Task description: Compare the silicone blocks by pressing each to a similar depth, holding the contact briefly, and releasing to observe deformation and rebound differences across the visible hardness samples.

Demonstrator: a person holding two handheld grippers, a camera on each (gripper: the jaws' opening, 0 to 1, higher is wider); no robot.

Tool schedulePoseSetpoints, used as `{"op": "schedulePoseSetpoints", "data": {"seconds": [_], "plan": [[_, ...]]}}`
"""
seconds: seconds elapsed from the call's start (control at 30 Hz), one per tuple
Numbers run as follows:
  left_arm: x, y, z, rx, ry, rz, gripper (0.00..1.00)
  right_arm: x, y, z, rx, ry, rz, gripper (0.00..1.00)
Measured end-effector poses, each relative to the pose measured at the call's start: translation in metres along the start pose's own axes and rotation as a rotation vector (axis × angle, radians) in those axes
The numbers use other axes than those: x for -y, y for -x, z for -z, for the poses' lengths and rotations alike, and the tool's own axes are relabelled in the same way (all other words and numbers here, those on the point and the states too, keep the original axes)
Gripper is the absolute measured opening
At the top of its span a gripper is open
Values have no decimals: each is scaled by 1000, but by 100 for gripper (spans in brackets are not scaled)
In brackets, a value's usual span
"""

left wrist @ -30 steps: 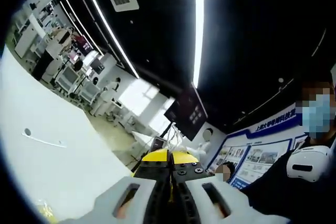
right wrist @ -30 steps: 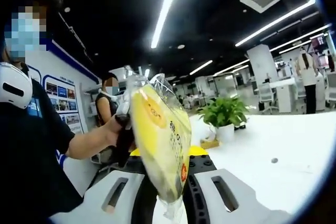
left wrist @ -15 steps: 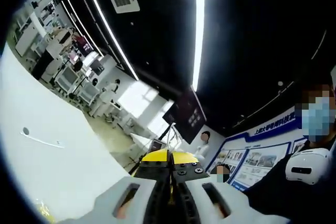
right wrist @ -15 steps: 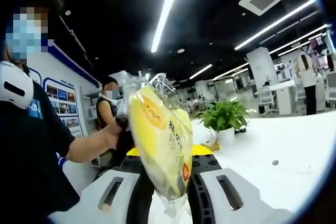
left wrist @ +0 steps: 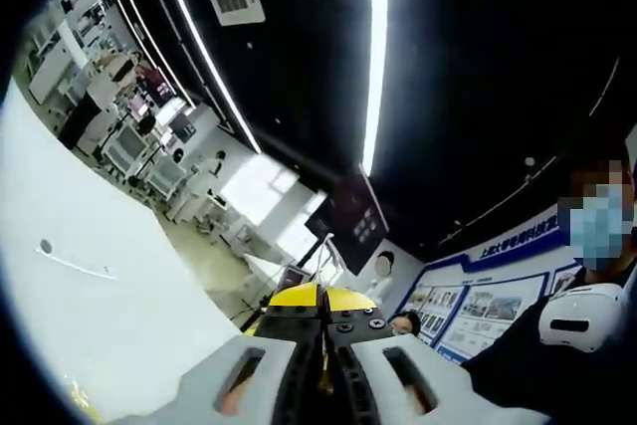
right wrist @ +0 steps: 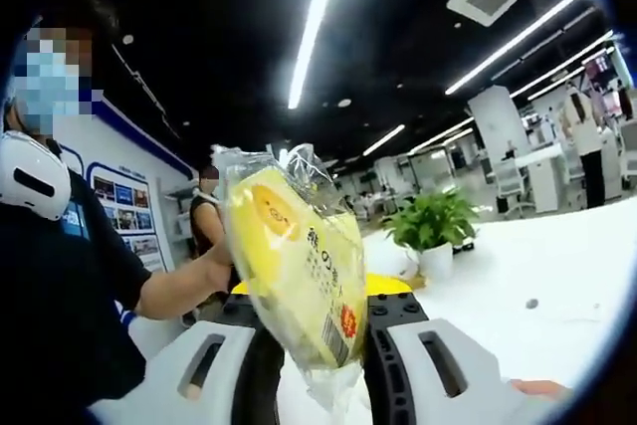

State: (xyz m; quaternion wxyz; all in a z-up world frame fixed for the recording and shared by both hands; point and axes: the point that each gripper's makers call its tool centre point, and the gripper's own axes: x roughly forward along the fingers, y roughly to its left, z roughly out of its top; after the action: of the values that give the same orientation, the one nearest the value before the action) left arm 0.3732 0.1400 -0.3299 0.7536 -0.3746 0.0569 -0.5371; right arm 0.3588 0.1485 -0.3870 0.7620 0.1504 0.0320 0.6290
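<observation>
Right tongs (right wrist: 320, 345) clamped on clear-wrapped yellow packet (right wrist: 294, 266), now tipped further left than a second ago; possibly the silicone sample pack, print unreadable. Left tongs (left wrist: 323, 360) pressed together on nothing, aimed ceilingward. White bench (right wrist: 518, 276) below; no pressing begun.

The yellow packet in clear crinkled plastic wrap (right wrist: 299, 271) carries a round orange emblem, dark printed characters and a small red mark with a barcode beside it, but none of it can be read. The blue-and-white wall display boards (left wrist: 488, 296) carry a line of white characters along their blue header, too small and blurred to make out.
</observation>
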Motion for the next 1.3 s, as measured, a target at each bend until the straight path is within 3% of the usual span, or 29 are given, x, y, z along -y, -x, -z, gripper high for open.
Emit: {"op": "schedulePoseSetpoints", "data": {"seconds": [0.93, 1.1, 1.3], "plan": [[2, 3, 7, -4, 9, 5, 0, -5, -3, 5, 1, 51, 15, 51], [3, 4, 8, -3, 11, 7, 0, 1, -3, 8, -8, 71, 45, 61], [2, 4, 7, 1, 13, 6, 0, 2, -1, 6, 5, 96, 56, 64]]}}
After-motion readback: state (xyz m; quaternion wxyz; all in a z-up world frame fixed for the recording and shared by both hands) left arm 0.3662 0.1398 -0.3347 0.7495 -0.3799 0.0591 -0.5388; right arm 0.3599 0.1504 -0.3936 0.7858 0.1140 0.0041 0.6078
